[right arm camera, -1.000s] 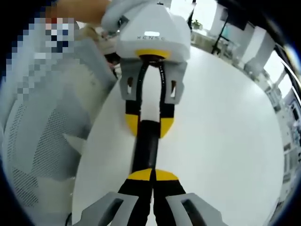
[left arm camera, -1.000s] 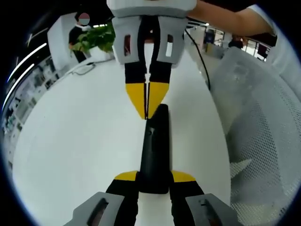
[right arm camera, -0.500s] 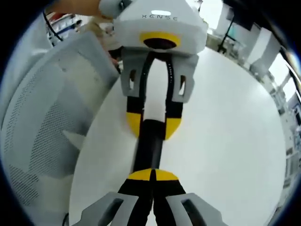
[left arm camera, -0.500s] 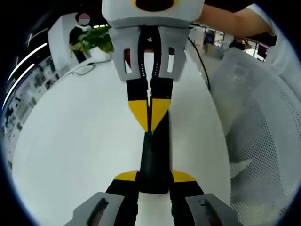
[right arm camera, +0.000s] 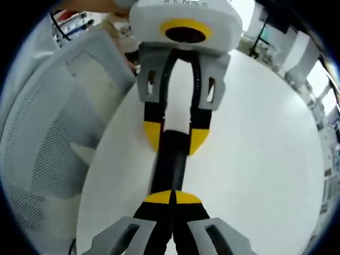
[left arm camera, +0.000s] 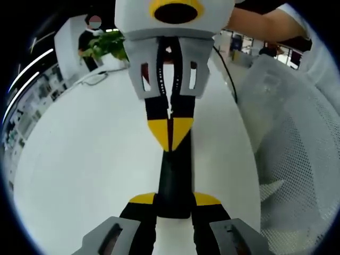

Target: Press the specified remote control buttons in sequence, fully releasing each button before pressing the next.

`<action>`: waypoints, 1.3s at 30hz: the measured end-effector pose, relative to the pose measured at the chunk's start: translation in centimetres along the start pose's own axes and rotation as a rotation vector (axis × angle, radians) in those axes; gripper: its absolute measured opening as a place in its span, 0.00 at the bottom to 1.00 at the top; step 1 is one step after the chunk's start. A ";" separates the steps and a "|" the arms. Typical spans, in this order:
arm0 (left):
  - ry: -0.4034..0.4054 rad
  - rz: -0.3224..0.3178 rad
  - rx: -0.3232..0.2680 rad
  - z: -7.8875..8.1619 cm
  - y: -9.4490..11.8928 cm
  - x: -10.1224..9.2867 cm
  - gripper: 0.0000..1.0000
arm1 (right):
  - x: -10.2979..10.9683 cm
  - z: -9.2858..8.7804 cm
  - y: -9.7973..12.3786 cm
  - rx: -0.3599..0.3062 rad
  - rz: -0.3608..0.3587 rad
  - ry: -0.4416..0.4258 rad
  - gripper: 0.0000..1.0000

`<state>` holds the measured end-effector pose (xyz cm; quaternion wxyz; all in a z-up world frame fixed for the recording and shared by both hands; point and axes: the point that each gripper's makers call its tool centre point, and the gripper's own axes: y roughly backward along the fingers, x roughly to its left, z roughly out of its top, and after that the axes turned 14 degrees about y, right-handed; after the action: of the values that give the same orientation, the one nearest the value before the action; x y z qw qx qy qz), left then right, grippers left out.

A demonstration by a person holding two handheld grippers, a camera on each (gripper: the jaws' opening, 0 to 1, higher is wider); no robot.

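Left gripper view: left hand-held gripper (left arm camera: 174, 200) clamped on near end of black remote control (left arm camera: 175, 170), slim, lying lengthwise over white bench (left arm camera: 90, 159). Right hand-held gripper (left arm camera: 170, 134), jaws closed together, tips pressing down on remote's top face, far half.

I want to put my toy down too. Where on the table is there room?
The white table is bare on the side toward the plant, and in the right gripper view opposite the mesh chair. It is crowded along the middle: the left gripper clamps the black remote and the right gripper, shut, points at it.
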<state>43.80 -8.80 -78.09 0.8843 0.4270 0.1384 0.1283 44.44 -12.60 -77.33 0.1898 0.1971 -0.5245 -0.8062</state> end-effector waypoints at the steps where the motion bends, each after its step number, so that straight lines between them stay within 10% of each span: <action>1: 0.000 0.000 -0.001 0.0 0.0 0.0 0.24 | 0.0 0.0 0.0 -0.001 0.000 0.001 0.00; 39: 0.008 0.004 0.000 0.0 0.1 -0.1 0.24 | 0.0 -0.1 -0.2 0.027 0.036 -0.037 0.00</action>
<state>43.70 -8.81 -78.02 0.8836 0.4267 0.1410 0.1317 44.53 -12.62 -77.53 0.1918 0.1751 -0.5423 -0.7990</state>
